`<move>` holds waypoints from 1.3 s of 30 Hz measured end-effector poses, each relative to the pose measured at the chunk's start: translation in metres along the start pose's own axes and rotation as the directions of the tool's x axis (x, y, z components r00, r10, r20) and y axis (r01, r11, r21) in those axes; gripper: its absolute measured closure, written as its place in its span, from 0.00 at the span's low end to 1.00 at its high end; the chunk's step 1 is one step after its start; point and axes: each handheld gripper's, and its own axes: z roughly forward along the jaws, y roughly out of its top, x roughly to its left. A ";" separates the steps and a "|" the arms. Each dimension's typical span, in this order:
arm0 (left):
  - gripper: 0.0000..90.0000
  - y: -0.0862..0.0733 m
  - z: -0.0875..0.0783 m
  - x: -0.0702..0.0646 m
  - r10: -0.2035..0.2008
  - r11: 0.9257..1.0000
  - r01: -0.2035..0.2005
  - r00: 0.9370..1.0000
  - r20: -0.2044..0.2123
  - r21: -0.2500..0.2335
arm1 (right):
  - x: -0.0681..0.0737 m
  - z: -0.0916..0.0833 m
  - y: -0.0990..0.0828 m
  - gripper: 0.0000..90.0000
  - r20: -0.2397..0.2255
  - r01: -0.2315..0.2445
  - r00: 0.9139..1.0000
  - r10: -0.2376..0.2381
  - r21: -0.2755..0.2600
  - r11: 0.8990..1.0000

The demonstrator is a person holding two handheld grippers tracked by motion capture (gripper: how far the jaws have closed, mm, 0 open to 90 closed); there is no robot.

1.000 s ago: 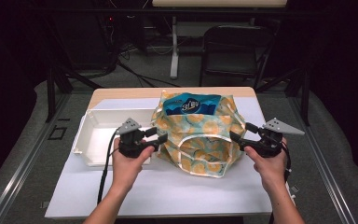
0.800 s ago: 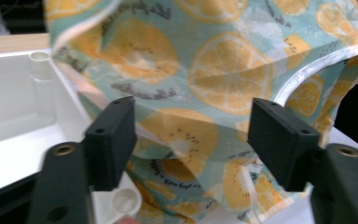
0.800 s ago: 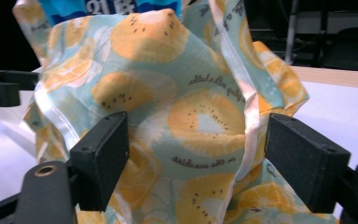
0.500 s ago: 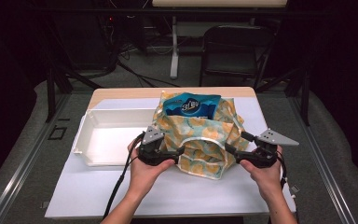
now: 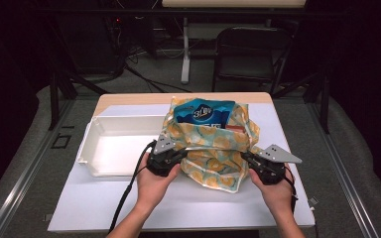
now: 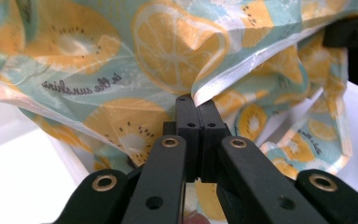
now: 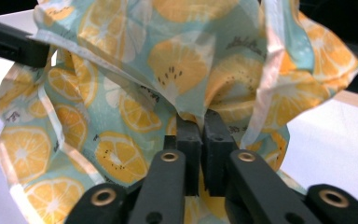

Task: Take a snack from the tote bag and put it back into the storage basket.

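Two grippers, left gripper [image 5: 177,154] and right gripper [image 5: 248,159], have just closed their jaws onto opposite edges of the orange-slice-print fabric bag [image 5: 213,148] at frame centre; thin pinched cloth may slip, spilling the blue snack packet [image 5: 202,112].

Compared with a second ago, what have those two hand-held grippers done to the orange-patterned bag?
Both have come in and down to the citrus-print fabric bag. The left gripper has just closed on a fold at the bag's left side, and the right gripper on fabric at its right side; a second ago both stood open beside it. The blue snack packet inside the bag and the white plastic tray have stayed put.
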 end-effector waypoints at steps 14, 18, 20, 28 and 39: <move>1.00 -0.056 0.030 -0.004 -0.094 0.983 0.086 0.995 0.037 0.163 | -0.003 0.028 -0.043 0.98 -0.002 -0.076 0.997 0.079 0.261 0.962; 1.00 -0.074 0.040 -0.003 -0.102 0.969 0.097 0.995 0.011 0.226 | 0.000 0.035 -0.051 0.98 -0.011 -0.065 0.997 0.072 0.310 0.949; 1.00 -0.079 0.042 0.000 -0.143 0.967 0.136 0.989 0.018 0.216 | -0.001 0.040 -0.057 0.98 -0.019 -0.072 0.996 0.083 0.342 0.937; 0.78 -0.067 0.009 -0.008 -0.097 0.991 0.093 0.994 0.039 0.098 | -0.002 0.032 -0.057 0.73 -0.061 -0.075 0.993 0.097 0.290 0.954; 0.58 -0.022 -0.043 0.005 -0.095 0.990 0.098 0.995 0.031 -0.099 | -0.001 -0.022 -0.032 0.43 -0.082 -0.042 0.995 0.049 0.086 0.995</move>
